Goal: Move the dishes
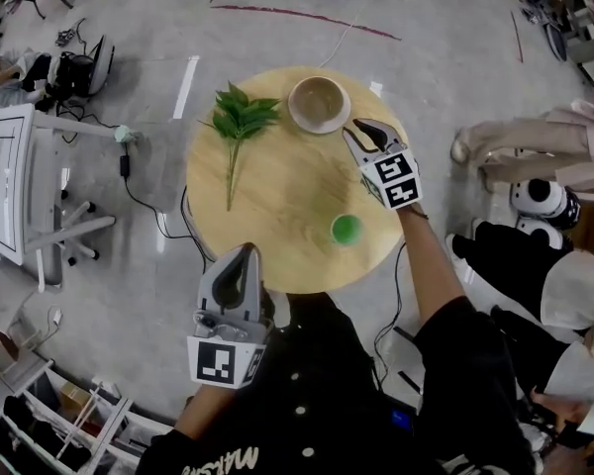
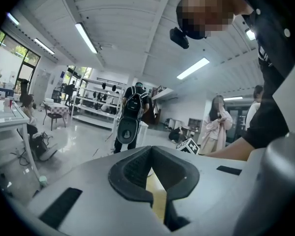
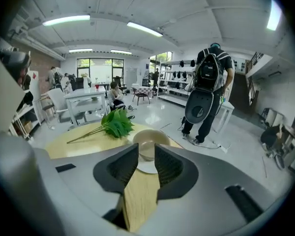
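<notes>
**Left gripper** (image 1: 246,255): nearest to you, at the near edge of the table (image 1: 277,201). Its own view shows the pads meeting at the tips, with nothing between them and only a sliver of tabletop below. It is well apart from every dish.

**Cup** (image 1: 346,229): green, upright, on the near right part of the table. It sits between your two grippers but is closer to the right arm.

**Right gripper** (image 1: 356,129): over the far right of the table, fingers apart and holding nothing, with its tips pointing at the bowl.

**Bowl** (image 1: 317,99): beige and upright, at the far edge of the table just beyond the right tips. It is round, so there is no long axis to line up with. What matters is that it lies straight ahead of the open fingers. By my reading the right hand is the one to use, going forward onto the near rim.

**Sprig** (image 1: 240,117): green leaves left of the bowl, stem trailing towards you. It is clear of the approach line.

**View differences**
- The right gripper view frames the bowl (image 3: 150,140) squarely in the gap between the pads.
- That view also shows the white plate (image 3: 146,169) beneath the bowl, which is hard to separate from above.
- Only the head view shows the cup and how far off the left gripper is.
- Neither view settles whether the tips already touch the rim — they look just short.
</notes>
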Demonstrator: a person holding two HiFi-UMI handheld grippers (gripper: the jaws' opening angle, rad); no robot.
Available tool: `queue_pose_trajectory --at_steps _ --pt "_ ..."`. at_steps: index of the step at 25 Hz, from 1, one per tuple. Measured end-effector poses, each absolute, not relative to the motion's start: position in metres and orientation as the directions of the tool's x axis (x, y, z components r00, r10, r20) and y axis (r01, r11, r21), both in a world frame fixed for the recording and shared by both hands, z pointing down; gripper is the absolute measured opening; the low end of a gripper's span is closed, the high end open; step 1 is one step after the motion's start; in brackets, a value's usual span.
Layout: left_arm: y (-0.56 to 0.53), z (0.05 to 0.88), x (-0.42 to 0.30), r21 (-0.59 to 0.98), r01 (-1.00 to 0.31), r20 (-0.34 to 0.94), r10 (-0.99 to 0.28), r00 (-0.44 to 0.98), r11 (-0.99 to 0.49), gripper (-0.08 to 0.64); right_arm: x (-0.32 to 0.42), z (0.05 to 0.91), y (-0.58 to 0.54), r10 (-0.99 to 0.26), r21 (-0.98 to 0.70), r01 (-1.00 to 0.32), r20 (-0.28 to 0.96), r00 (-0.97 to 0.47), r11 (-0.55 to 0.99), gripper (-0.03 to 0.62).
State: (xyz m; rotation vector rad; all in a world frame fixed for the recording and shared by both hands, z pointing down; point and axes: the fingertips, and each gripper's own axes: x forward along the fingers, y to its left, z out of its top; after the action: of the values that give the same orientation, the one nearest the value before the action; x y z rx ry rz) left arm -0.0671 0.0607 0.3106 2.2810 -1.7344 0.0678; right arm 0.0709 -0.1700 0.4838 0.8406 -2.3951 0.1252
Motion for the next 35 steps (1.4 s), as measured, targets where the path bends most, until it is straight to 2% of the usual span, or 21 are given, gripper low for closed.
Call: queue_pose_trajectory --at_steps 3,4,9,16,20,23,28,35 --pt "0.061 0.326 -0.066 0.193 -0.954 0.230 -0.935 0.271 -0.229 0.017 0.071 0.508 -0.185 -0.498 -0.051 -0.638 0.579 -0.646 0.768 0.174" --pt "0.061 0.331 -0.066 0.197 -0.954 0.241 -0.932 0.269 -0.225 0.017 0.070 0.515 -0.189 -0.487 -0.106 -0.653 0.580 -0.653 0.750 0.181" --pt "0.057 0.351 -0.061 0.206 -0.955 0.275 -0.924 0.264 -0.212 0.017 0.065 0.540 -0.212 -0.456 -0.325 -0.699 0.572 -0.681 0.636 0.195" --pt "0.057 0.370 -0.053 0.232 -0.953 0.301 -0.918 0.260 -0.194 0.017 0.063 0.559 -0.235 -0.444 -0.649 -0.679 0.525 -0.726 0.343 0.191" --pt "0.055 0.375 -0.051 0.244 -0.952 0.314 -0.914 0.258 -0.185 0.017 0.064 0.564 -0.244 -0.434 -0.686 -0.674 0.538 -0.723 0.273 0.187" --pt "0.051 0.378 -0.052 0.256 -0.951 0.323 -0.912 0.252 -0.173 0.017 0.065 0.569 -0.248 -0.425 -0.698 -0.675 0.549 -0.720 0.241 0.147" --pt "0.050 0.386 -0.052 0.256 -0.952 0.331 -0.910 0.252 -0.170 0.017 0.065 0.580 -0.251 -0.407 -0.681 -0.698 0.586 -0.701 0.222 0.140" --pt "0.049 0.395 -0.053 0.269 -0.950 0.338 -0.908 0.247 -0.158 0.017 0.061 0.578 -0.255 -0.404 -0.685 -0.695 0.585 -0.703 0.217 0.080"
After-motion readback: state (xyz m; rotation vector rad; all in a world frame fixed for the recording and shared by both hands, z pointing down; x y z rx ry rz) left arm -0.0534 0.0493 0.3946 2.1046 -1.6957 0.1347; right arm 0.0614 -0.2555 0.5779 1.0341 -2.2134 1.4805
